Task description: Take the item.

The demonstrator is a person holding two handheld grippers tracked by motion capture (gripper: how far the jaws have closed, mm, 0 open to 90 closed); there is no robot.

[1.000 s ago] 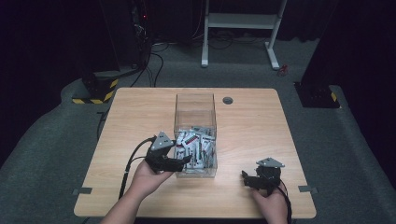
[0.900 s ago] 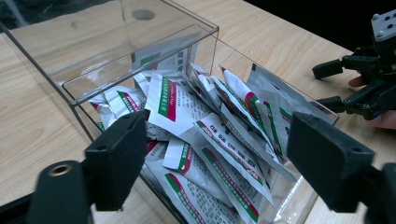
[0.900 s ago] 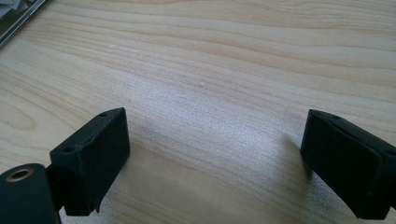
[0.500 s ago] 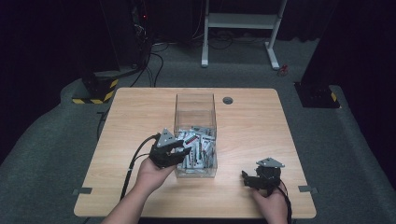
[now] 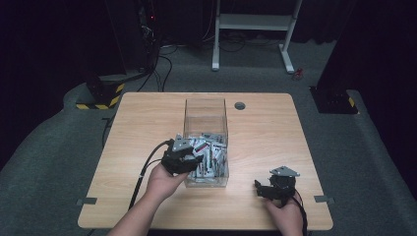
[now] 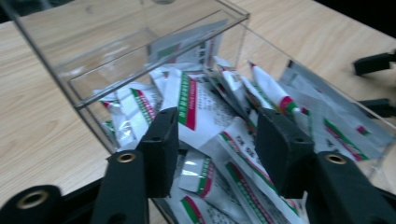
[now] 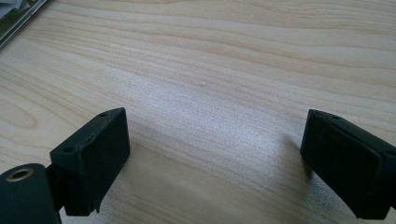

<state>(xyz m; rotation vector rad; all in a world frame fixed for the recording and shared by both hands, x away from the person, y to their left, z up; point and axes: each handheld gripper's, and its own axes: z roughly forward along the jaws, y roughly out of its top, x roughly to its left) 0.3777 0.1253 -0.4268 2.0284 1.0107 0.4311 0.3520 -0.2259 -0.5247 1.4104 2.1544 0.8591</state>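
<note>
This looks like a lab or recording studio set up for capturing manipulation work, not a home or shop. A single light wooden table [image 5: 147,128] with a round cable grommet [image 5: 240,105] stands on grey carpet [image 5: 59,162], and black curtains or walls close off the space all around. Yellow-and-black hazard tape marks a heavy stand base [image 5: 98,93] on the left, and a matching dark base [image 5: 334,98] sits on the right. Behind the table stand a white metal frame [image 5: 253,22], possibly a desk's legs, and dark equipment with small red lights [image 5: 147,14], with cables [image 5: 164,64] trailing over the floor.
</note>
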